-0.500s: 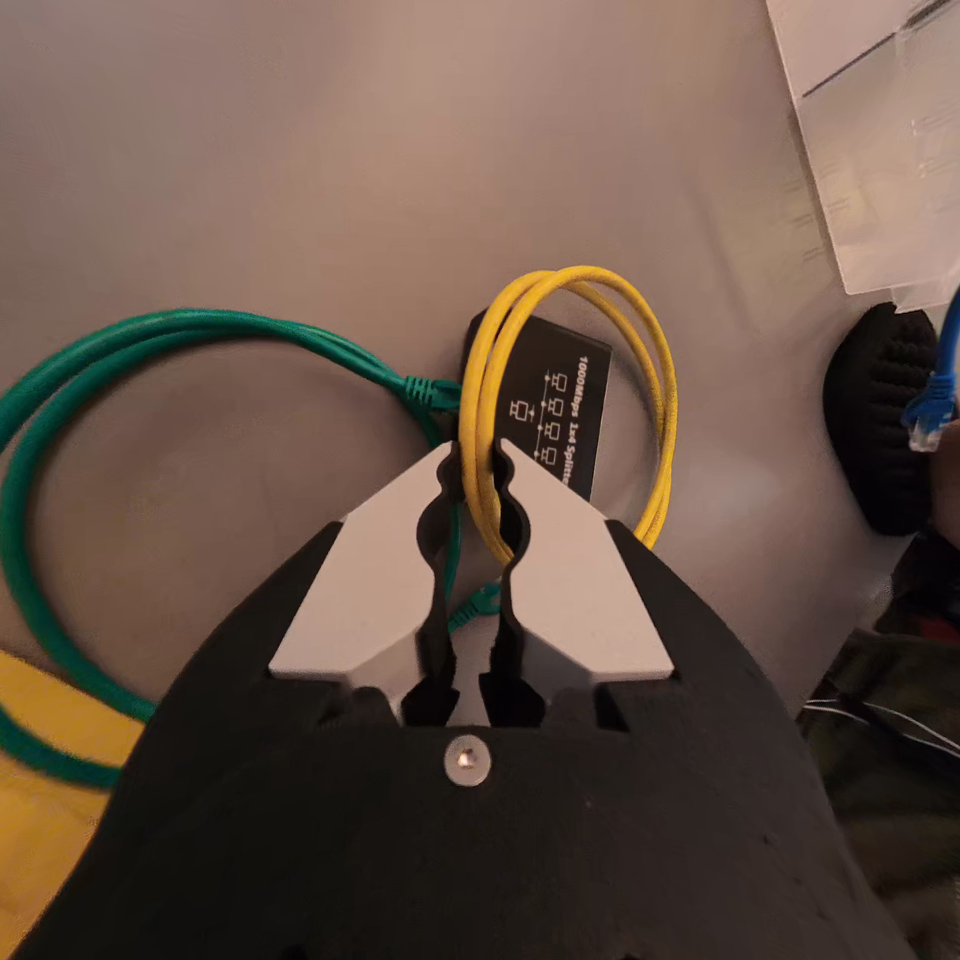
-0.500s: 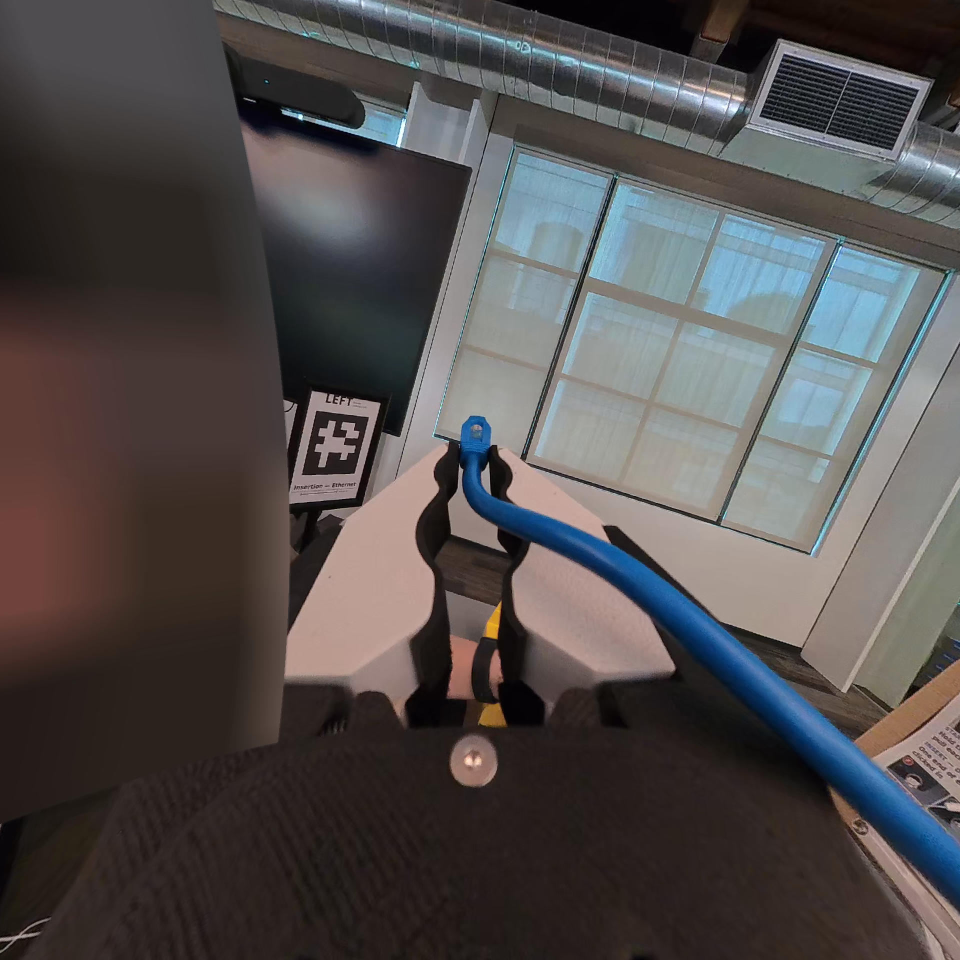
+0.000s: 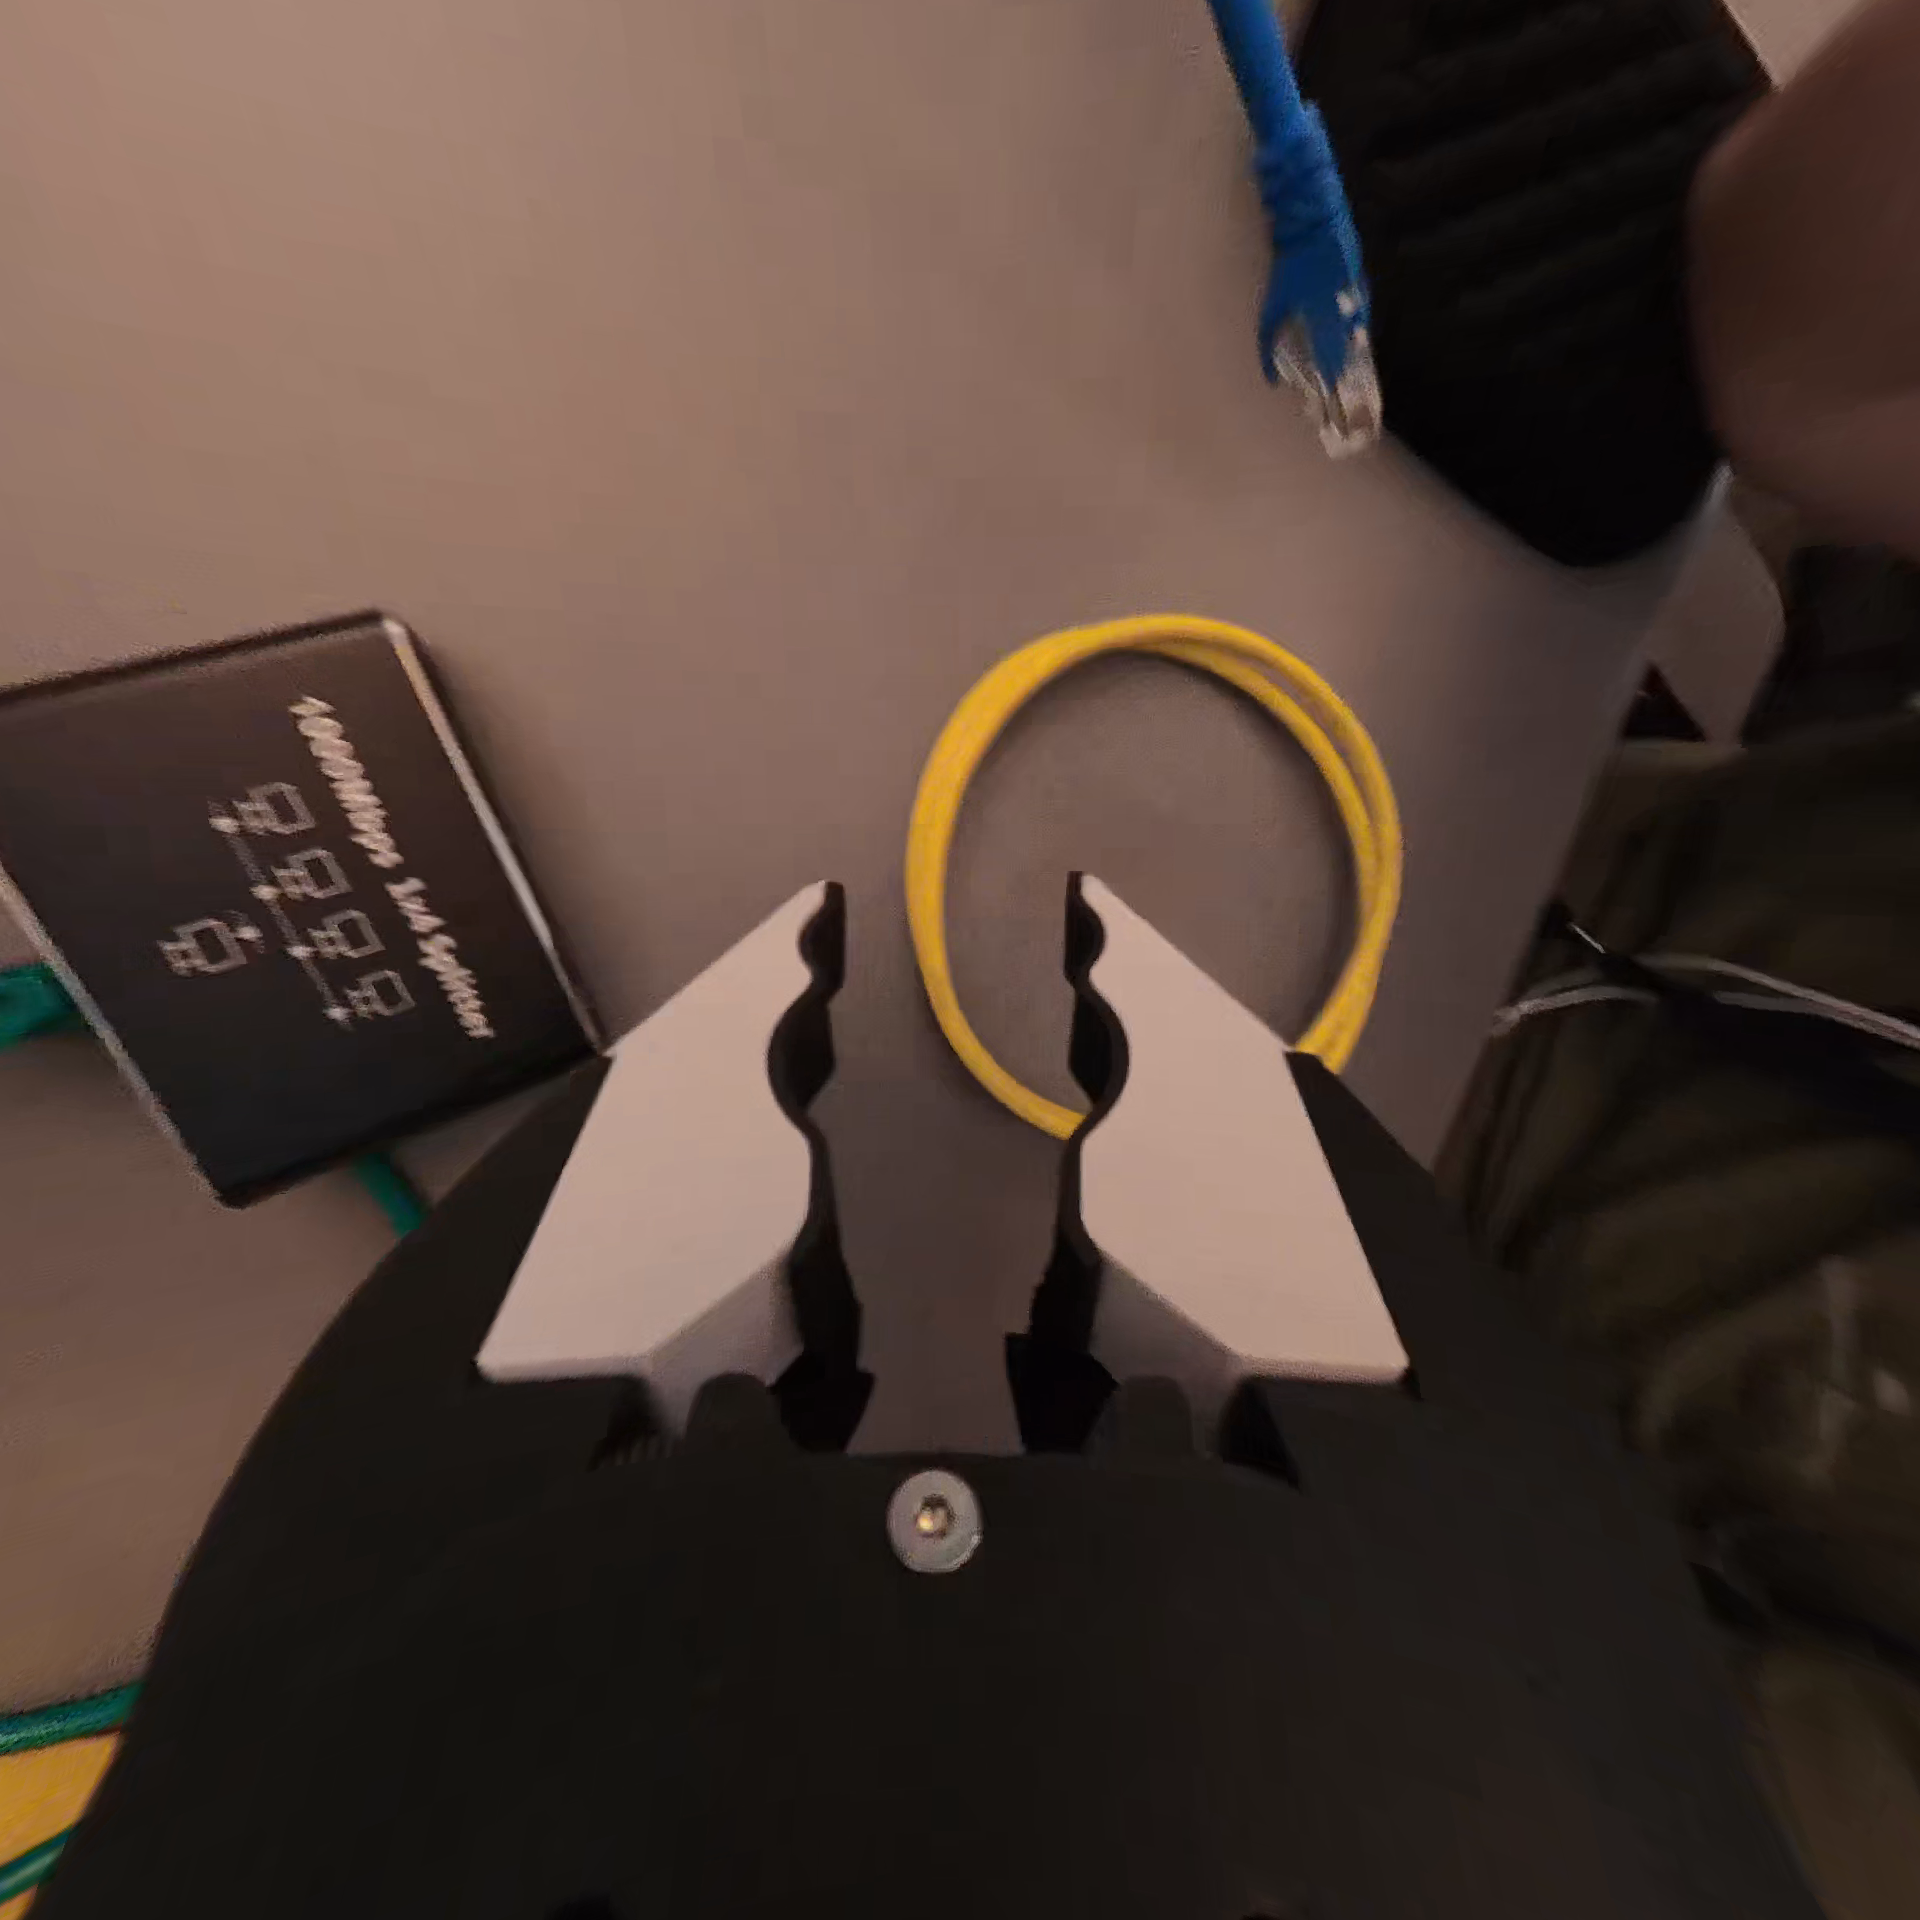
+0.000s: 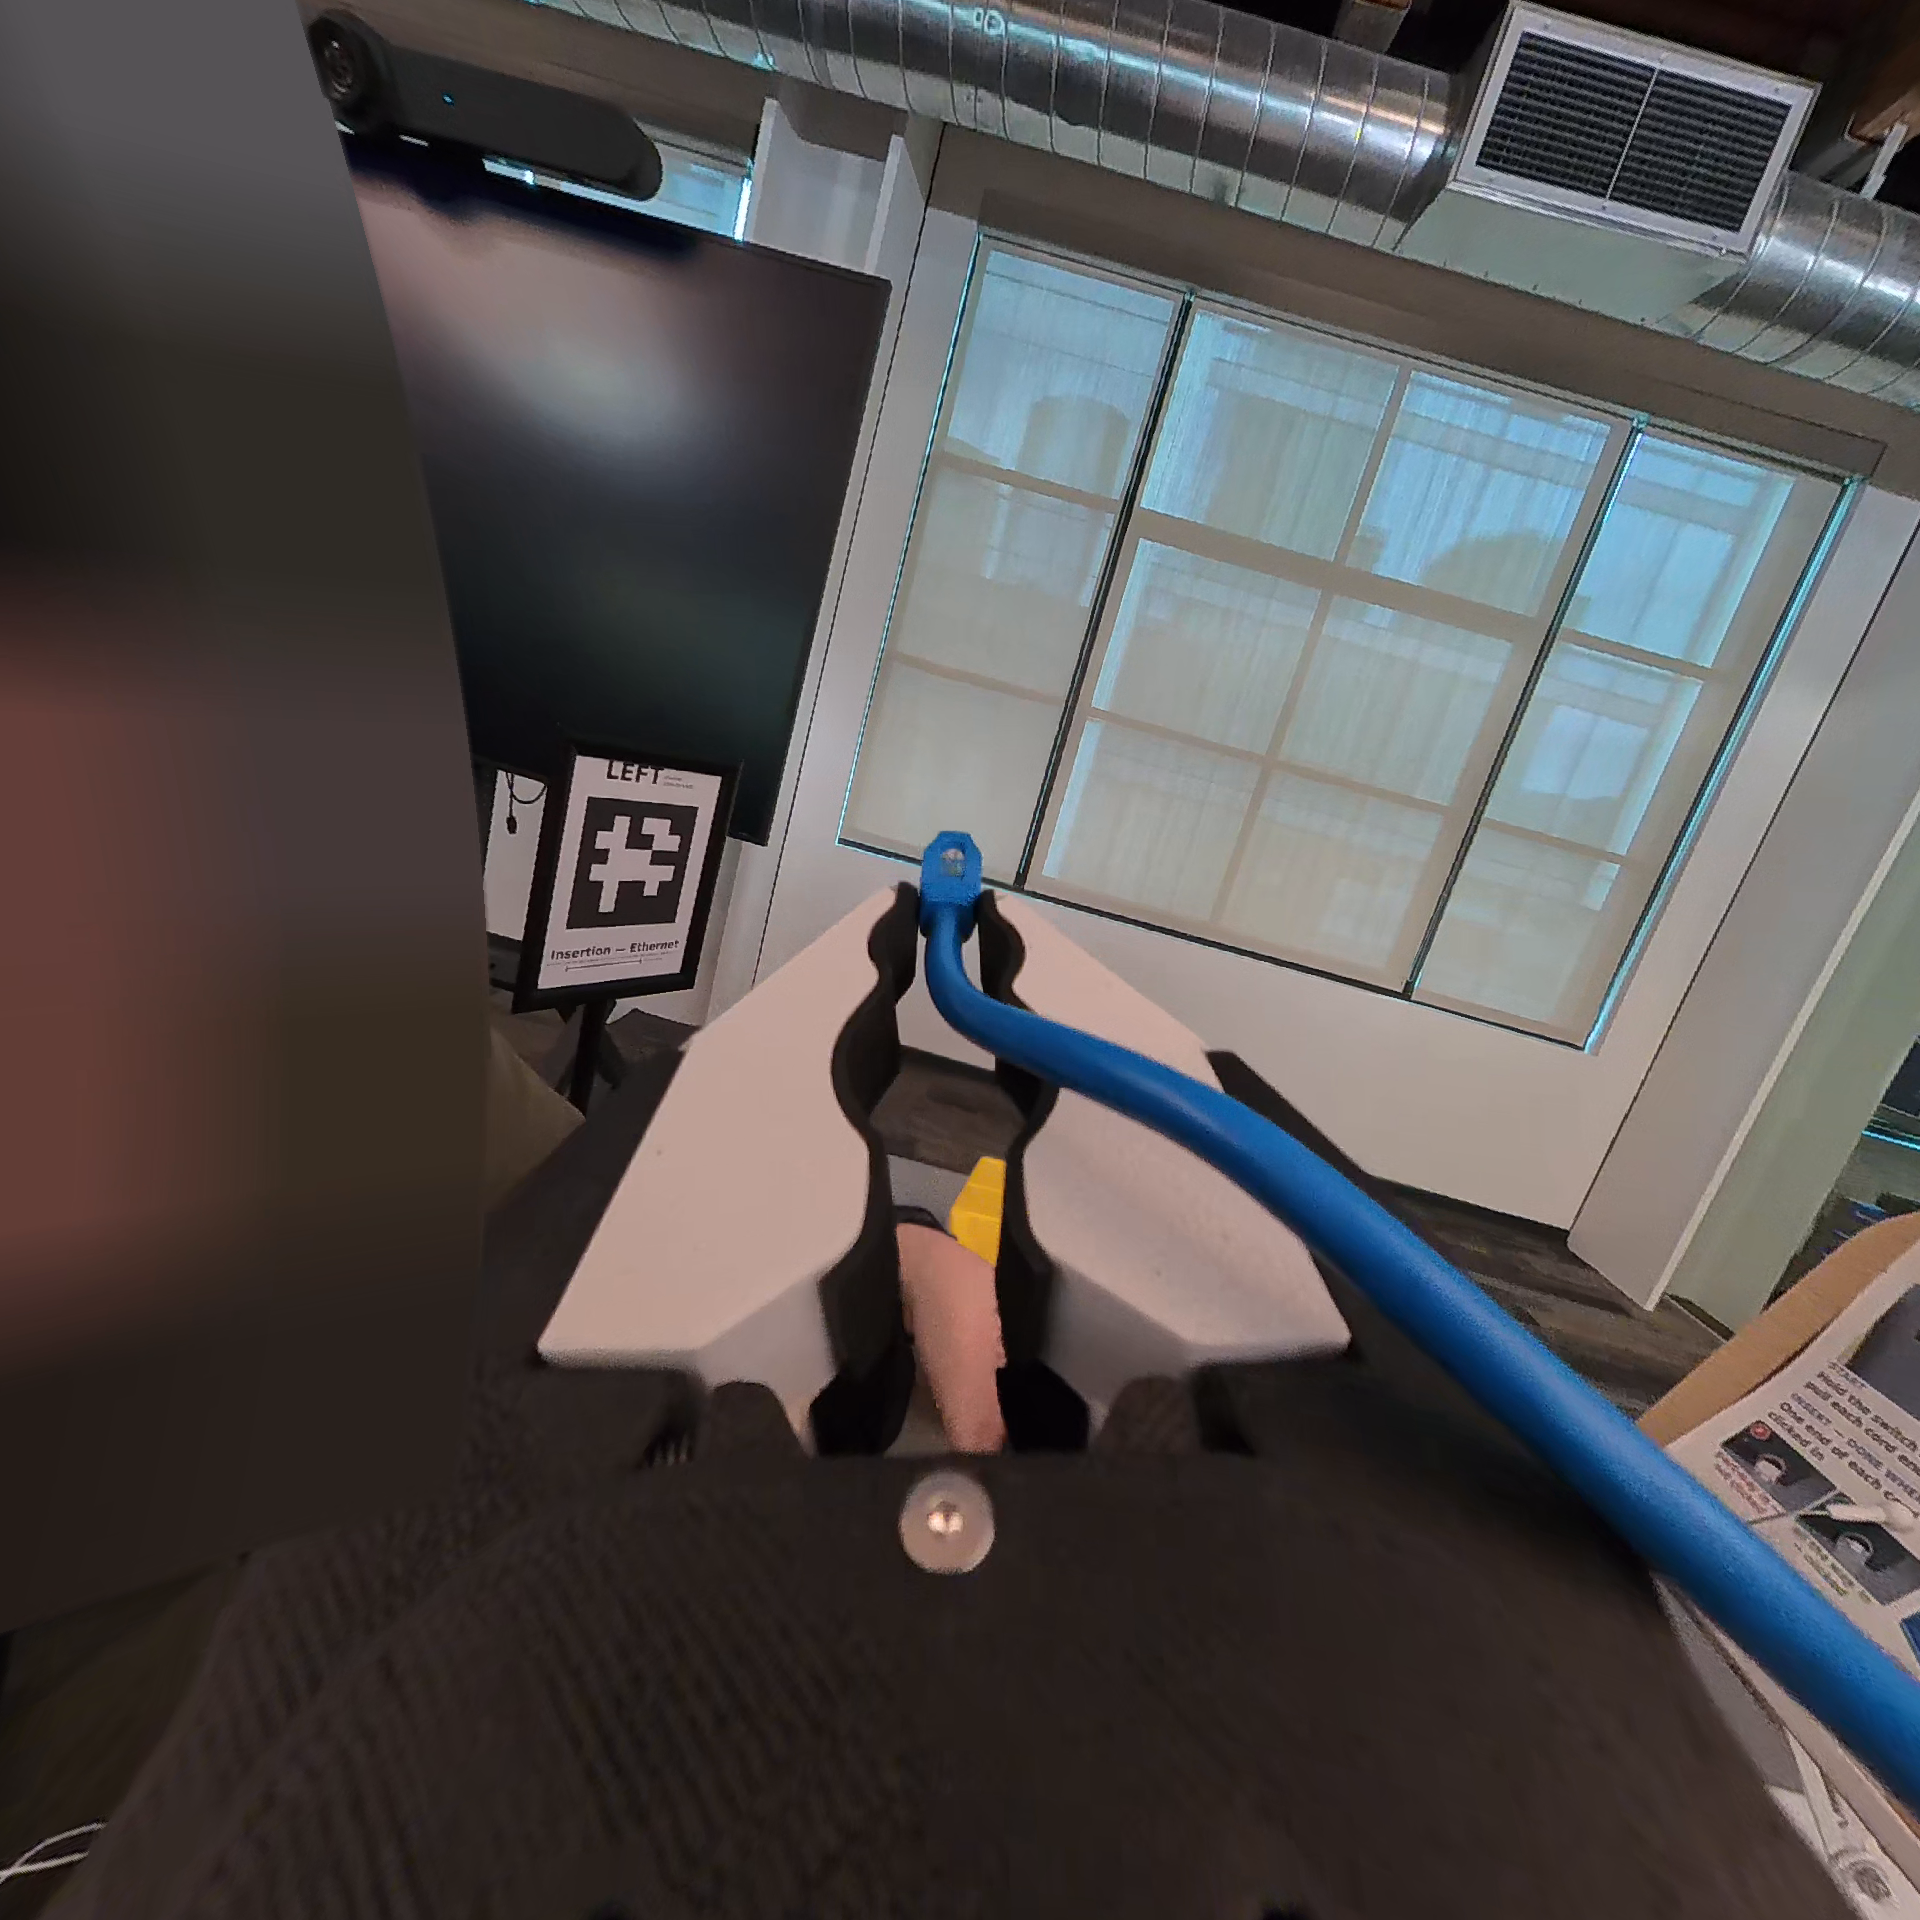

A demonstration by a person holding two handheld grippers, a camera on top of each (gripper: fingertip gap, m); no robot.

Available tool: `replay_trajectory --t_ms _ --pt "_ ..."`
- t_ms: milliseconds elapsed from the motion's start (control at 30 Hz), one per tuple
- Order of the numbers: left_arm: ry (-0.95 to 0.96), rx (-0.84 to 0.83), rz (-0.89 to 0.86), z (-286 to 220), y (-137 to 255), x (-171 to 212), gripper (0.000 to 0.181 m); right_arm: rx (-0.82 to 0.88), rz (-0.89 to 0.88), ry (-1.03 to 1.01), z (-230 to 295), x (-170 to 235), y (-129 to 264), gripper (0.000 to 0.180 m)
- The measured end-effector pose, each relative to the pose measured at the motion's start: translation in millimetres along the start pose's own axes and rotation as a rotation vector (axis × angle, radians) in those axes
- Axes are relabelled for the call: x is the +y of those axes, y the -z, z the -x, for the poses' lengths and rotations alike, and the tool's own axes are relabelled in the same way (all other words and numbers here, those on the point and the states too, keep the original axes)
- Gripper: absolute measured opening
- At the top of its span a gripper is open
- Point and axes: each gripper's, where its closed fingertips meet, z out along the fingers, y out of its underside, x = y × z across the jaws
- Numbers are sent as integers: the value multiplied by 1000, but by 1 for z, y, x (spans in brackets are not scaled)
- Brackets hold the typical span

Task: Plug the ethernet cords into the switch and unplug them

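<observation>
Left wrist view: left gripper (image 3: 951, 894) spread, empty, over grey table (image 3: 623, 364); yellow cord (image 3: 1148, 862) looped flat just ahead, one strand passing under right finger. Black switch (image 3: 281, 894) lying left, green cord (image 3: 31, 1013) at its edge. Right wrist view: right gripper (image 4: 948, 906) pinching blue cord (image 4: 1299, 1205) just behind plug, pointed toward window (image 4: 1351, 644).

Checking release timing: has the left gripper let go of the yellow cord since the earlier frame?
Yes. The left gripper stands open and sits farther right of the black switch; the yellow cord lies free.
</observation>
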Motion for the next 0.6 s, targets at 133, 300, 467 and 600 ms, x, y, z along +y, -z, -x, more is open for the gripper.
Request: replay_trajectory --t_ms 133,300,467,600 --pt "89 -197 -137 49 20 -17 77 28 27 25 -4 6 -2 10" --pt "105 -450 -101 100 40 1 96 70 75 60 -12 16 -4 9" --pt "34 -599 88 120 23 20 112 70 100 44 -16 24 -5 10" --pt "15 -613 113 124 12 19 90 77 101 40 -18 24 -4 10"
